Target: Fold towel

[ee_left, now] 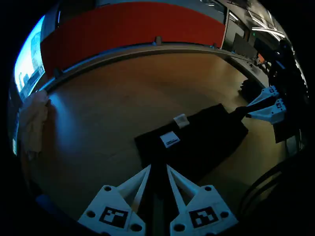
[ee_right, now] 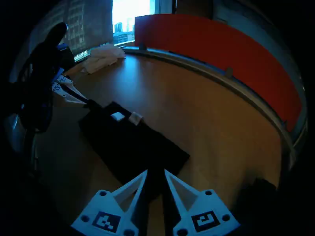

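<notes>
The dark towel lies spread on the bench. The left gripper and the right gripper are each closed on an opposite end of it. A fold looks about to begin, and the next move probably calls for lifting one end and carrying it over to meet the other.

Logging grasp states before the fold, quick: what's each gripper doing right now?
Left gripper: closed, pinching one end of the black towel.
Right gripper: closed, pinching the towel's other end.
</notes>
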{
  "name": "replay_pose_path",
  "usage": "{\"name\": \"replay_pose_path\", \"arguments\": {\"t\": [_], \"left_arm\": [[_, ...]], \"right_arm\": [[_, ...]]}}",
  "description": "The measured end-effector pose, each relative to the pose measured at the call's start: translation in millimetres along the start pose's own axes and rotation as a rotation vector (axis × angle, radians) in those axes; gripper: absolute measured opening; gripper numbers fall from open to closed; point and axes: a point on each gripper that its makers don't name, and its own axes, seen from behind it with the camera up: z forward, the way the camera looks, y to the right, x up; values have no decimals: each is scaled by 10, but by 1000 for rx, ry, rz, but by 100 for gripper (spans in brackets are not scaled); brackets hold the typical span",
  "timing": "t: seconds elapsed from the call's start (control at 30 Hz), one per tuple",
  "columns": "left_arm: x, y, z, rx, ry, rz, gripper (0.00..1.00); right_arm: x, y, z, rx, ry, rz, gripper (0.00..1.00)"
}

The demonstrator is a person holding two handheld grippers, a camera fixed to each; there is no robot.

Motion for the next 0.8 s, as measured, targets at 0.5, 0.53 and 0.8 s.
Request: {"name": "replay_pose_path", "arguments": {"t": [0.5,0.53,0.8], "left_arm": [[-50,-208,301,77,-13,-5,38],[-43,-225,308,84,-12,-1,39],[22,-318,345,114,-9,13,45]], "right_arm": [[-102,225,274,-51,-27,59,31],[-110,238,283,-55,-29,59,33],[-96,345,327,-92,-28,51,37]]}}
